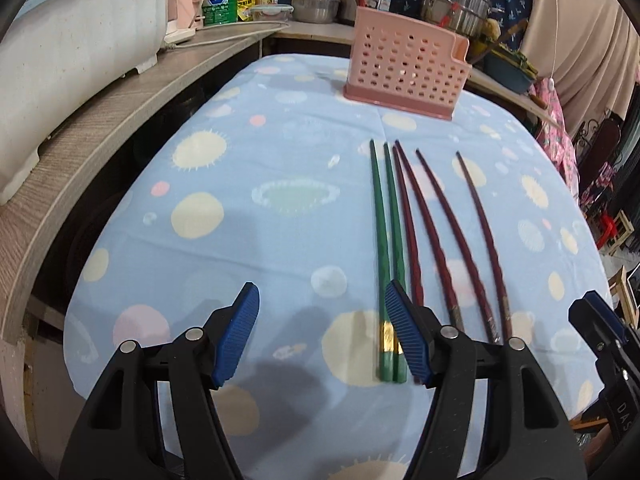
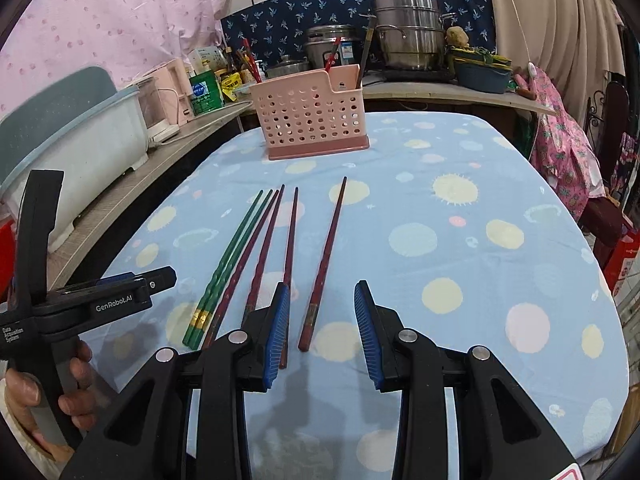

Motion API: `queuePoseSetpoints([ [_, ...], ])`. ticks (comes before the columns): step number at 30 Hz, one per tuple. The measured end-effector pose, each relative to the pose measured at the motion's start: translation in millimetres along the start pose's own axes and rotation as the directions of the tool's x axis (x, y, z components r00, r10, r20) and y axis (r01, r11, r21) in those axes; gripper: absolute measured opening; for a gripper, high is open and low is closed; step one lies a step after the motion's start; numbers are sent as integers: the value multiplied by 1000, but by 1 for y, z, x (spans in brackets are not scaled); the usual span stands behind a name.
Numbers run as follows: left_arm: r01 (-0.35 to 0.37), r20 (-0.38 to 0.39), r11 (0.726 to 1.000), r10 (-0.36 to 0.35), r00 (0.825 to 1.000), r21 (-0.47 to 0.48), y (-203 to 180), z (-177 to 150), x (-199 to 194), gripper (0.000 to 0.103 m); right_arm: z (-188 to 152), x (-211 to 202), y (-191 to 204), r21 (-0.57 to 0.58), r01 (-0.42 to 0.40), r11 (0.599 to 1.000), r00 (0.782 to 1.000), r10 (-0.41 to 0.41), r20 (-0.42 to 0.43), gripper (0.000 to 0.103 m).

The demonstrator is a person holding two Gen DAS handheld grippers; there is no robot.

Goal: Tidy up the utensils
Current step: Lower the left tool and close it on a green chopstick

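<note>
Left wrist view: left tool (image 1: 320, 332) and right tool (image 2: 321, 334) gape, gripping nothing above chopsticks (image 1: 436, 220)

A table with a blue dotted cloth (image 2: 460, 200) carries green chopsticks (image 2: 230, 256) and red chopsticks (image 2: 326, 252) before the right gripper (image 2: 322, 334), a pink basket (image 2: 312, 120) beyond.

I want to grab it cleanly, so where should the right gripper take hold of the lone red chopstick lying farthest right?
Grip the lone red chopstick at its thick near end, coming down from above with the right gripper straddling it. It lies flat on the tablecloth, apart from the other red ones, so there is room on both sides.
</note>
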State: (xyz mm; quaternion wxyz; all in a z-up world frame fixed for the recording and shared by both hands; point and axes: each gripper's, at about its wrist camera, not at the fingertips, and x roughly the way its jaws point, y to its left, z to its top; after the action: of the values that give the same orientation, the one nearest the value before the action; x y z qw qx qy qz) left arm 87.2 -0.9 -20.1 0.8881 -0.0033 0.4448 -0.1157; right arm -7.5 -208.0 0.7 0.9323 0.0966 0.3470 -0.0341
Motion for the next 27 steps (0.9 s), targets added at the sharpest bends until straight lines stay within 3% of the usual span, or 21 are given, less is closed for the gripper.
queuePoseSetpoints([
  [7, -16, -43, 1000, 16, 999, 20, -2, -16, 11, 62, -12, 4, 10, -22, -14, 1000, 999, 14, -31, 33],
  [27, 9, -50, 999, -7, 999, 53, -13, -24, 14, 62, -19, 12, 22, -45, -40, 998, 997, 37, -64, 33],
])
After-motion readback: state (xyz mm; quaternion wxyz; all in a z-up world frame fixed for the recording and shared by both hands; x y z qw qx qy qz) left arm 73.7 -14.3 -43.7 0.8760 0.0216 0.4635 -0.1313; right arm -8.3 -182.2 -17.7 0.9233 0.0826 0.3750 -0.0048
